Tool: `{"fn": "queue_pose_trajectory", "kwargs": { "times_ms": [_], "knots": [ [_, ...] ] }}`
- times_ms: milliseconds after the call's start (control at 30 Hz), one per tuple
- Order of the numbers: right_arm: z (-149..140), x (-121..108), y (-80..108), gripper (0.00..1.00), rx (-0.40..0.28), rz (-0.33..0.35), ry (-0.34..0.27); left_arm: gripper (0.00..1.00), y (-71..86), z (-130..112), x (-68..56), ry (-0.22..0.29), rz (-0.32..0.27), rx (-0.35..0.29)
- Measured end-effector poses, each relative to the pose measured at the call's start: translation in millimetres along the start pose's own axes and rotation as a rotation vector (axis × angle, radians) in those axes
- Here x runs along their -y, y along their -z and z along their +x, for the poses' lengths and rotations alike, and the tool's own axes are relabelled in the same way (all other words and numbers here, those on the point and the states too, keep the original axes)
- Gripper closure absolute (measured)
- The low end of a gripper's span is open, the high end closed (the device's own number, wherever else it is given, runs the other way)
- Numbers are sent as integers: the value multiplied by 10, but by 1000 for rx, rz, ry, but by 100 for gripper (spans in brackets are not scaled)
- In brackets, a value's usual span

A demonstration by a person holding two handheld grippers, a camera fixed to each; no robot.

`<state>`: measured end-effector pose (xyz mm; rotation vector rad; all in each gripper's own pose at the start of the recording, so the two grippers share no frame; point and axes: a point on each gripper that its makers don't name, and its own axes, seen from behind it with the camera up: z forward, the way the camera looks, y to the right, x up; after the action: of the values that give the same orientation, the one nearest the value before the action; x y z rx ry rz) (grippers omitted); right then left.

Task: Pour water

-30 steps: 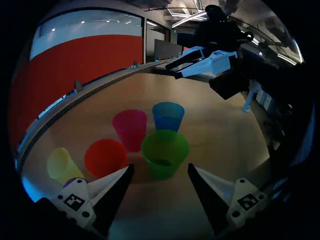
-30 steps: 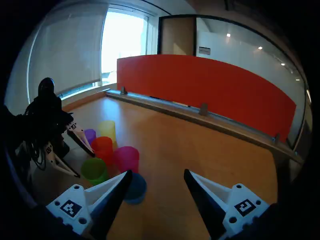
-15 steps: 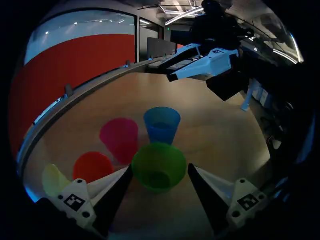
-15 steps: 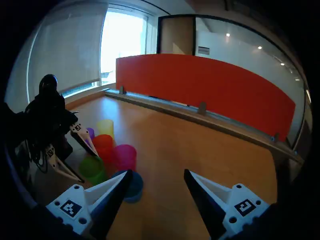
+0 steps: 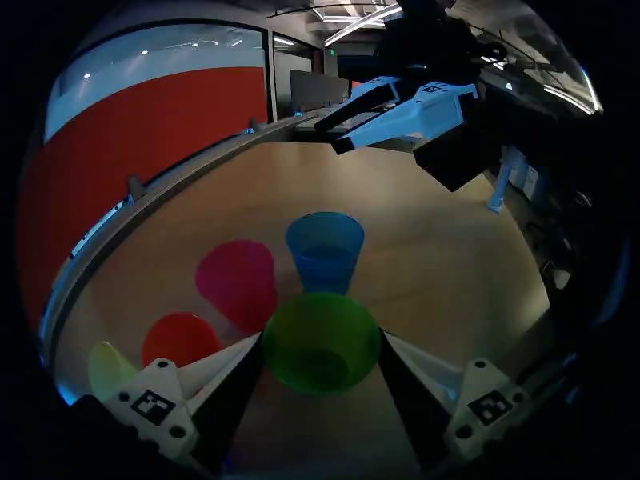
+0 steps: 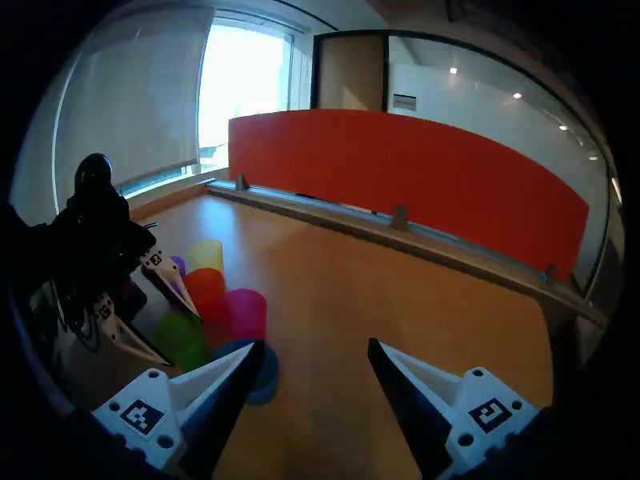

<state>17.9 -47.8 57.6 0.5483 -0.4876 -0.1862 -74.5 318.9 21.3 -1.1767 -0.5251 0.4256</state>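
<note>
Between the left tongs (image 5: 320,340), spread wide, the green cup (image 5: 322,356) now sits flanked by both fingers; 0.5 s ago it stood just ahead of the tips. Contact: cannot tell. Blue cup (image 5: 325,250) just behind green. Right tongs (image 6: 314,344) wide, empty, above bench (image 5: 432,232).

The place was an open office, a long wooden table (image 6: 376,280) carried a red divider panel (image 6: 416,172) along its edge, glass partition walls (image 6: 488,96) stood behind, strip lights (image 5: 362,14) ran on the ceiling, a big window (image 6: 244,88) had a roller blind (image 6: 132,104).
</note>
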Motion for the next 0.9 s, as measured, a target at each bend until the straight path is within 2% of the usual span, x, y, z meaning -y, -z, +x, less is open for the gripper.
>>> {"fn": "queue_pose_trajectory", "kwargs": {
  "times_ms": [267,467,900],
  "knots": [
    [10,-12,3,0,-2,-3,0,10,10,4,-9,-20,-1,3],
    [34,-9,21,0,-7,-2,-2,11,84,90,-7,-20,3,-22],
    [97,80,76,0,-14,2,16,11,475,218,37,14,56,-64]
  ]
}}
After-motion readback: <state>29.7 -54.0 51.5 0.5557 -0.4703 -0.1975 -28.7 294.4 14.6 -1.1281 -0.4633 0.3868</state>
